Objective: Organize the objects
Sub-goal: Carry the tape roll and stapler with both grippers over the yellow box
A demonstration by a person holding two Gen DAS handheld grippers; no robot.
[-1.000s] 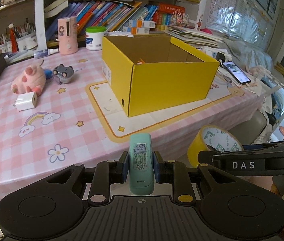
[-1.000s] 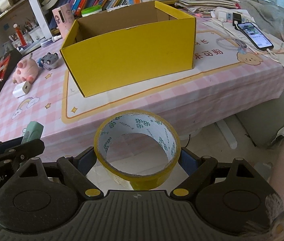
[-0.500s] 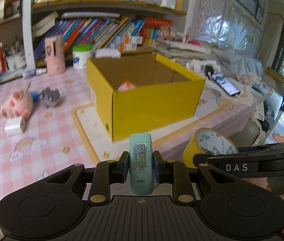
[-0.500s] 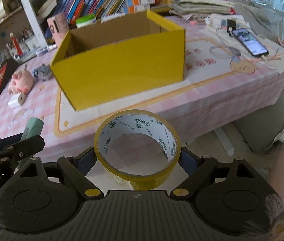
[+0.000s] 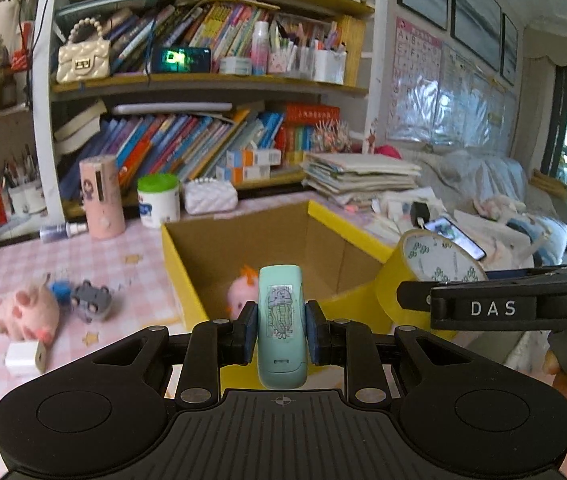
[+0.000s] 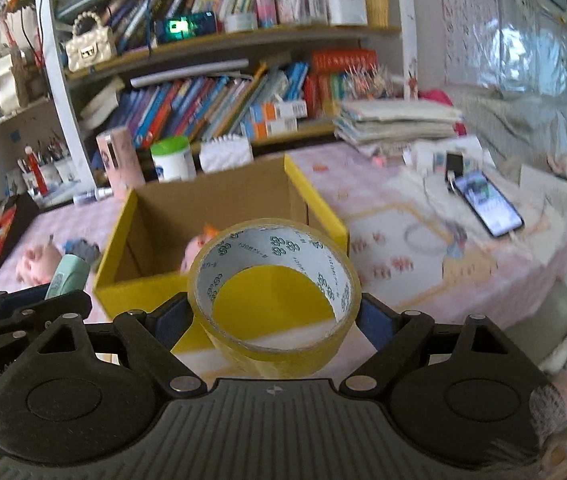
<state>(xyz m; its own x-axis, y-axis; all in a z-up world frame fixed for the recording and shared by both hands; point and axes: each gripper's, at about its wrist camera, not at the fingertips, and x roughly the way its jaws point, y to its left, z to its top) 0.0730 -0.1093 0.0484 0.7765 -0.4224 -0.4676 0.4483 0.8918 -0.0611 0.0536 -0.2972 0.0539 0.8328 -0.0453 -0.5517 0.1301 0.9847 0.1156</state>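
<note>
Bookshelves back a pink checked bench [image 5: 63, 268] carrying a yellow box [image 5: 267, 240]. Near the box's front wall, the left claw [image 5: 279, 330] is clenched on a light, stiff mint case [image 5: 281, 320] by its flat sides. Beside it, the right claw [image 6: 275, 316] is clamped across a slick but rigid tape roll [image 6: 275, 300], best held by its outer rim.

A lived-in home study, probably a child's, is indicated by what is seen. Crowded bookshelves [image 5: 187, 136] packed with bright picture books are set along the table's far edge, with pen cups [image 5: 323, 65] and a small pearl-handled handbag [image 5: 82, 58] kept on the shelf above. The table is covered by a pink checked cloth [image 5: 131, 280] printed with stars, a plush pig [image 5: 27, 316] is left near its left edge, and an alphabet chart [image 5: 417, 68] is pinned to the wall.
</note>
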